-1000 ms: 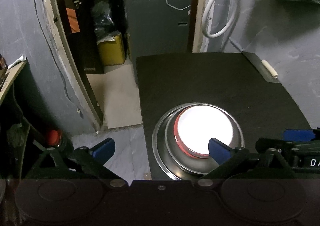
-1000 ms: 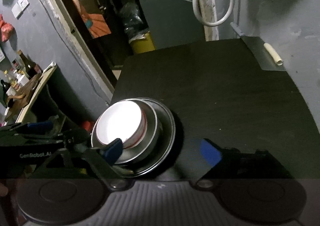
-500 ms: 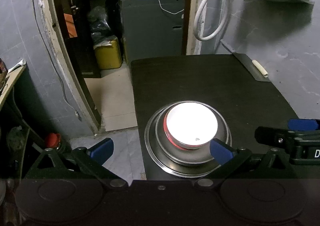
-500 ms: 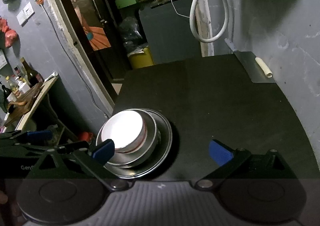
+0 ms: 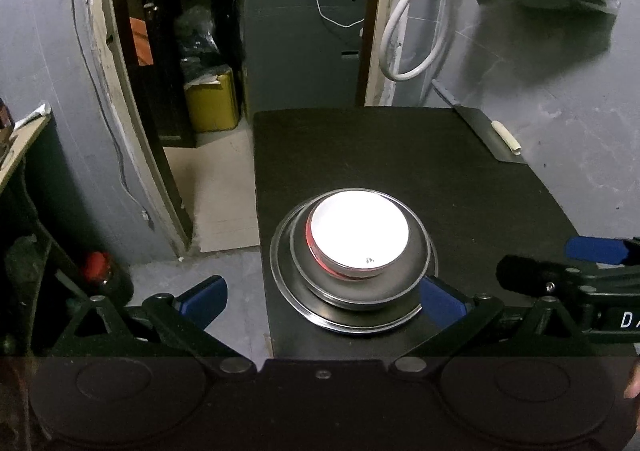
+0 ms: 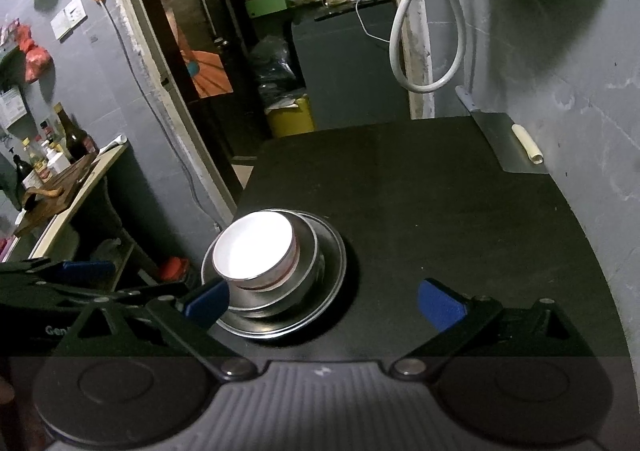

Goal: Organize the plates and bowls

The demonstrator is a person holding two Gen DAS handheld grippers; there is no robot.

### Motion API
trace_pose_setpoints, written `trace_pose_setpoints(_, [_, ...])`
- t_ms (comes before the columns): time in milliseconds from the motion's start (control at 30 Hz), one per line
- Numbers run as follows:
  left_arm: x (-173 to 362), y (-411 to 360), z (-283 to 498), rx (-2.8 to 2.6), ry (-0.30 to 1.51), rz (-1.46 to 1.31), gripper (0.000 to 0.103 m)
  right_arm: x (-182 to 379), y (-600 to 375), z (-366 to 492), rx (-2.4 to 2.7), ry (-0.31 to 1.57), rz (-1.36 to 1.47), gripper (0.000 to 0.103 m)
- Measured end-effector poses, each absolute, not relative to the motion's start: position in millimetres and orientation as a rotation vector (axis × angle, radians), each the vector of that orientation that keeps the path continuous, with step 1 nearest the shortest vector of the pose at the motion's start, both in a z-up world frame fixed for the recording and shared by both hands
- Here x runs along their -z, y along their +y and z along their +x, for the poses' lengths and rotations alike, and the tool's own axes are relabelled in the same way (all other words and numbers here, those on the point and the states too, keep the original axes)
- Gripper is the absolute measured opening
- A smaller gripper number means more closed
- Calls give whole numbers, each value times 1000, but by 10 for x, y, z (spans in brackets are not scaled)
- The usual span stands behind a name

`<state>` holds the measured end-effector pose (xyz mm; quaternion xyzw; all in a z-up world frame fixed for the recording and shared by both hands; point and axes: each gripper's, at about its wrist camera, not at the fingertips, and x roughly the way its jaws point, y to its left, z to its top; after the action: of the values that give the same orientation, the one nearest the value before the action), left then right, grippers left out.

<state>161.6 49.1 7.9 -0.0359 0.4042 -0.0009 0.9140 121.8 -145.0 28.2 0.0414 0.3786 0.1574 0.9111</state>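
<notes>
I am looking at a white bowl with a red band [image 5: 359, 239] sitting inside a steel bowl [image 5: 362, 283], which is resting on a flat steel plate [image 5: 320, 311] near the front left edge of the black tabletop [image 5: 400, 155]. My left gripper [image 5: 322, 297] is hanging released and empty, tilted down, just short of the stack. My right gripper [image 6: 324, 301], jaws just spread wide, is gripping nothing beside it.
</notes>
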Motion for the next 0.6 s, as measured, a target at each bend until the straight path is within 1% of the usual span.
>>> trace_pose_setpoints(600, [-86,311,1410,-68,805,-110,102,-320,-1570,1108,-379,751,53,103])
